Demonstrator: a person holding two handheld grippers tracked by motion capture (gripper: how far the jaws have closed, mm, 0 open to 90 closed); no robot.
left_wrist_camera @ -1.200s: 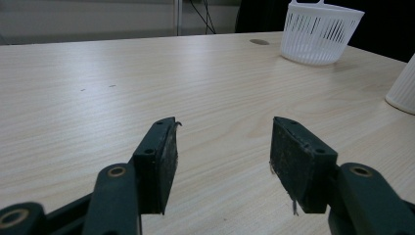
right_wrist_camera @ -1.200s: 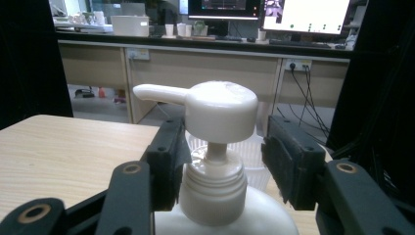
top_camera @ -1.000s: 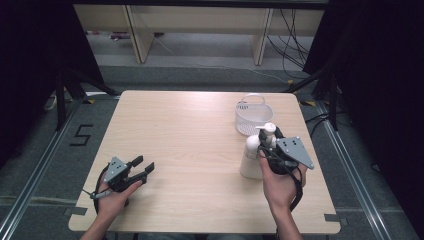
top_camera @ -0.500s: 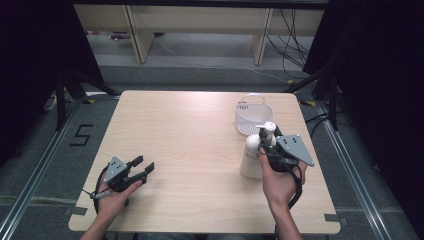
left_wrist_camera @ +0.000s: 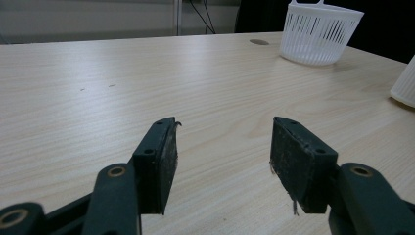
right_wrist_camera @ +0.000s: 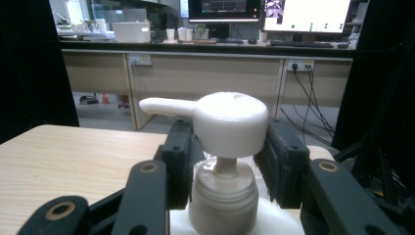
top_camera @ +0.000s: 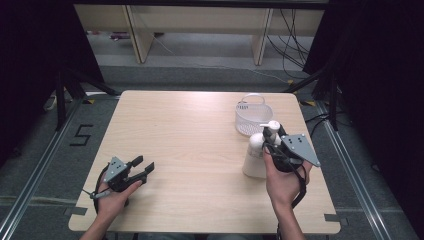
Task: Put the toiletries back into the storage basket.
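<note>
A white pump bottle (top_camera: 254, 161) stands upright near the table's right side. My right gripper (top_camera: 273, 138) reaches in from the near side at the bottle's top. Its jaws have just been closing, and the pads now press on both sides of the pump head (right_wrist_camera: 230, 120), whose spout points left in the right gripper view. My left gripper (top_camera: 144, 165) rests on the table at the front left, open with nothing between its fingers (left_wrist_camera: 157, 156). From there the bottle's base (left_wrist_camera: 405, 83) shows at the far right edge.
A white slotted basket (top_camera: 254, 117) with a handle stands just behind the bottle, also seen as a basket (left_wrist_camera: 320, 32) far off from the left gripper. The wooden table (top_camera: 190, 140) stretches between the two hands. Dark stands and cables flank the table.
</note>
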